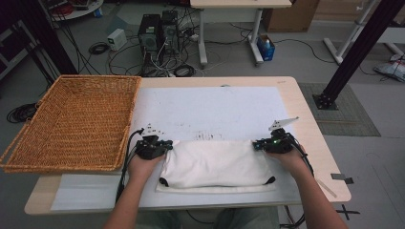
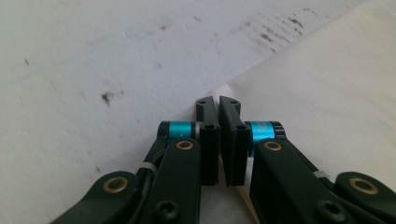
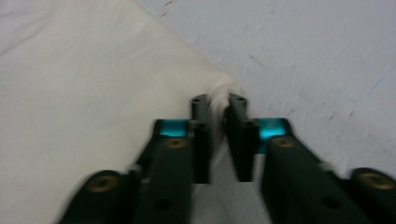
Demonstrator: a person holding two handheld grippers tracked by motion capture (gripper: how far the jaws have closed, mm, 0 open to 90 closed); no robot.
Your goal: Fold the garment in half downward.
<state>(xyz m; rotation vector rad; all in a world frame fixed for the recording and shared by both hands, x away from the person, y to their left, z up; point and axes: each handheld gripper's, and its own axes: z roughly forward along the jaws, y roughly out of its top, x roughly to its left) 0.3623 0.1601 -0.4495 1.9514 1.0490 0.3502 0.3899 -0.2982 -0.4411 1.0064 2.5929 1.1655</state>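
A white folded cloth (image 1: 215, 164) lies flat on the white mat (image 1: 210, 109) at the near middle of the table. My left gripper (image 1: 168, 143) is at its far left corner and my right gripper (image 1: 256, 144) is at its far right corner. In the left gripper view the gripper (image 2: 218, 103) has its jaws pressed together on the tip of the cloth (image 2: 327, 84). In the right gripper view the gripper (image 3: 219, 103) pinches a bunched bit of the cloth (image 3: 93, 84) at the corner. Both near corners of the cloth carry small black marks.
A large wicker basket (image 1: 95, 78) stands at the table's left and overhangs its edge. Dark smudges mark the mat beyond the cloth. Computer towers (image 1: 157, 33) and cables sit on the floor past the far edge, and a black frame post (image 1: 353, 52) rises at the right.
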